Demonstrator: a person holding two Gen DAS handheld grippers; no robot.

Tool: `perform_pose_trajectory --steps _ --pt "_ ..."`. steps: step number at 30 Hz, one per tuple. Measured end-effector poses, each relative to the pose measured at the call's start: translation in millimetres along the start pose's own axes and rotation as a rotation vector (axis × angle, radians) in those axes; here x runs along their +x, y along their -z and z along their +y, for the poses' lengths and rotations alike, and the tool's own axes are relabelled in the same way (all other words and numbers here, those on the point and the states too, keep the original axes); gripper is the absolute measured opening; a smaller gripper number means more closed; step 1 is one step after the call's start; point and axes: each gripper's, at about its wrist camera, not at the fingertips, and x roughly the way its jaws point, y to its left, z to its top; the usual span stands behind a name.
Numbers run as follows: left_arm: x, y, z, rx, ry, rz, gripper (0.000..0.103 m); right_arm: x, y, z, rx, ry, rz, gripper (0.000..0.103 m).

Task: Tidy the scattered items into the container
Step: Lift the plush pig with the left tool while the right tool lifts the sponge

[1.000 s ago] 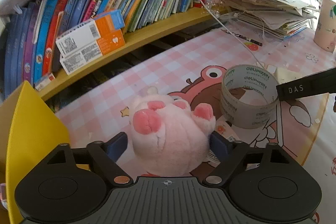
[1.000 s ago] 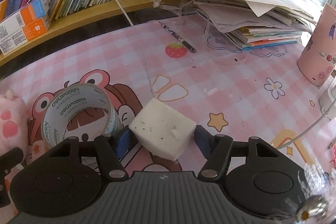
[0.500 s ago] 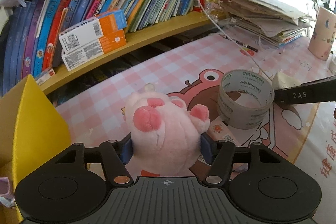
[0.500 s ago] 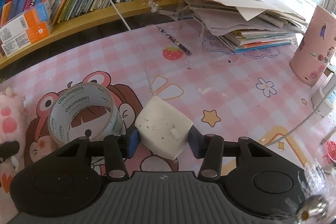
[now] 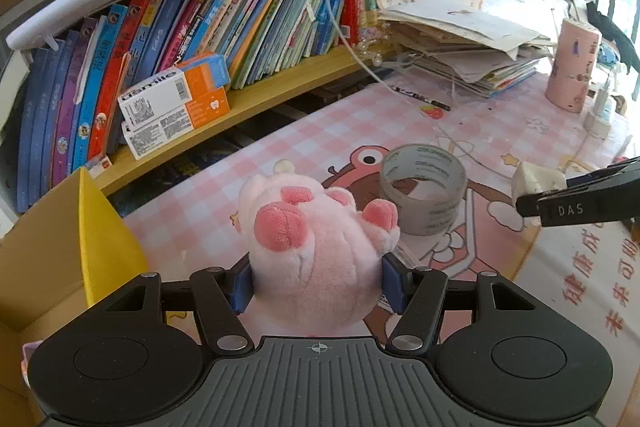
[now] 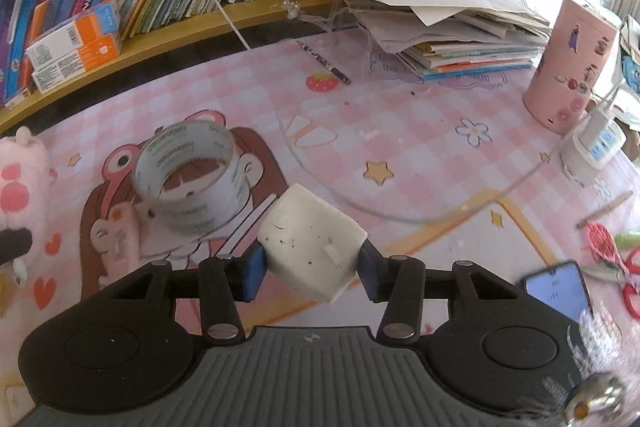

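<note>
My left gripper (image 5: 316, 279) is shut on a pink plush toy (image 5: 316, 251) and holds it above the pink checked mat. A cardboard box with a yellow flap (image 5: 100, 247) stands just left of it. My right gripper (image 6: 312, 267) is shut on a white foam block (image 6: 312, 243) and holds it above the mat; it also shows in the left wrist view (image 5: 536, 181). A roll of clear tape (image 6: 192, 179) stands on the mat between the two grippers, also in the left wrist view (image 5: 424, 195). The plush shows at the left edge of the right wrist view (image 6: 20, 187).
A bookshelf (image 5: 200, 27) with two orange-and-white boxes (image 5: 172, 107) runs along the back. A paper stack (image 6: 440, 15), a pink cup (image 6: 568, 67), a pencil (image 6: 324, 61), a charger with cable (image 6: 596, 139), a phone (image 6: 556, 291) and red scissors (image 6: 616, 259) lie to the right.
Both grippers closed on their items and lifted them off the mat. The view rose and pulled back; the tape roll stayed put.
</note>
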Motion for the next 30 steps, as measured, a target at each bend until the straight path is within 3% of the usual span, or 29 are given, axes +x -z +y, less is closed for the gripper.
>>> perform_pose_trajectory --steps 10,30 --pt "-36 9 -6 0.026 0.030 -0.039 0.061 -33 10 13 -0.026 -0.031 -0.026 0.045" --pt "-103 28 10 -0.051 0.062 -0.153 0.061 -73 26 46 -0.086 -0.102 -0.048 0.045"
